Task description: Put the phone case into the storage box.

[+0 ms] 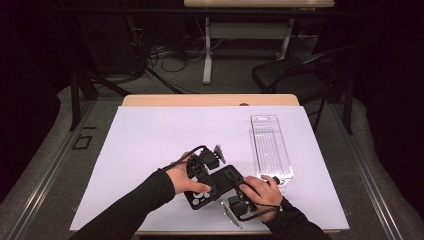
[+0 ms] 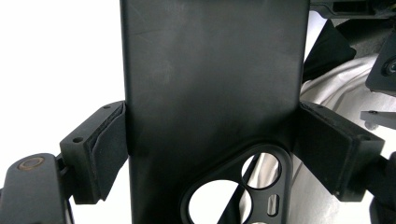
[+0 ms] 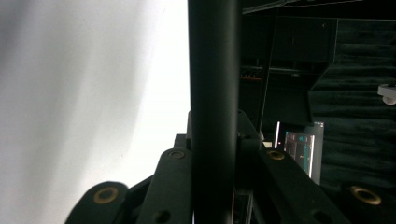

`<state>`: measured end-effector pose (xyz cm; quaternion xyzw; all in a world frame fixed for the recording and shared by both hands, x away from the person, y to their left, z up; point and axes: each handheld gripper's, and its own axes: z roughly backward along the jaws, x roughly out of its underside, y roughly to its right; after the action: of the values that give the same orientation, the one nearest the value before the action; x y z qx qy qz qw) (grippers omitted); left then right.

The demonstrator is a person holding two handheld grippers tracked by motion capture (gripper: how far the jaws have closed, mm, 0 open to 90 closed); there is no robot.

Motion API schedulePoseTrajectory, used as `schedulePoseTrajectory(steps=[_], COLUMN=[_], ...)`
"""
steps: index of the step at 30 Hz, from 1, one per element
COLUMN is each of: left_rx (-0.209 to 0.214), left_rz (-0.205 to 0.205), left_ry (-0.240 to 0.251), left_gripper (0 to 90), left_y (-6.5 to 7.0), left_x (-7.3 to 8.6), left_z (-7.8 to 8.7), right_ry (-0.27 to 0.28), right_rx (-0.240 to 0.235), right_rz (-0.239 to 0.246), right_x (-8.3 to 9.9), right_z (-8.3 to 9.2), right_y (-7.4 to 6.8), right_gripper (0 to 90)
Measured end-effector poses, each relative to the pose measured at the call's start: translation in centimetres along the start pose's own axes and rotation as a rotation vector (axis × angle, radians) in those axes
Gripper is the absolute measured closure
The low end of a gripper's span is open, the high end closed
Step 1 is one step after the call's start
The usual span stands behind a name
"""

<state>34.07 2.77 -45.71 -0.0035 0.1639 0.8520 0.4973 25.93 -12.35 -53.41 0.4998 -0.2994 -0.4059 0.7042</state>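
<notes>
A black phone case (image 1: pixel 216 186) with round camera cut-outs is held just above the white mat between both grippers. My left gripper (image 1: pixel 200 178) spans the case's width; in the left gripper view its pads (image 2: pixel 109 147) press on both long edges of the case (image 2: pixel 210 88). My right gripper (image 1: pixel 234 187) comes in from the near side. Seen from the right gripper view, the case (image 3: pixel 214 84) stands edge-on as a thin dark bar between the closed jaws of that gripper (image 3: pixel 215 161). Where its pads meet the case is hidden.
A clear plastic tray (image 1: pixel 270 145) lies lengthwise on the right of the white mat (image 1: pixel 150 135), just beyond the right hand. The wooden table edge (image 1: pixel 210 100) runs along the back, with a black chair (image 1: pixel 295 75) and desk legs behind it.
</notes>
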Motion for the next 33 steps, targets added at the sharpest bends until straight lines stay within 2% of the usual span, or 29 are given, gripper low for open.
schedulePoseTrajectory(steps=[19, 33], left_rx=[0.015, 0.025], left_rz=[0.009, 0.013], left_ry=[-0.005, 0.002], left_gripper=[14.3, 13.9], left_y=[-0.24, -0.36], left_x=[0.05, 0.05], left_z=[-0.03, 0.02], right_ry=[-0.004, -0.008], right_rx=[0.029, 0.042], right_rz=[-0.002, -0.020], right_x=[-0.04, 0.00], right_z=[-0.10, -0.10], right_y=[-0.27, -0.44], right_gripper=[85.7, 87.2])
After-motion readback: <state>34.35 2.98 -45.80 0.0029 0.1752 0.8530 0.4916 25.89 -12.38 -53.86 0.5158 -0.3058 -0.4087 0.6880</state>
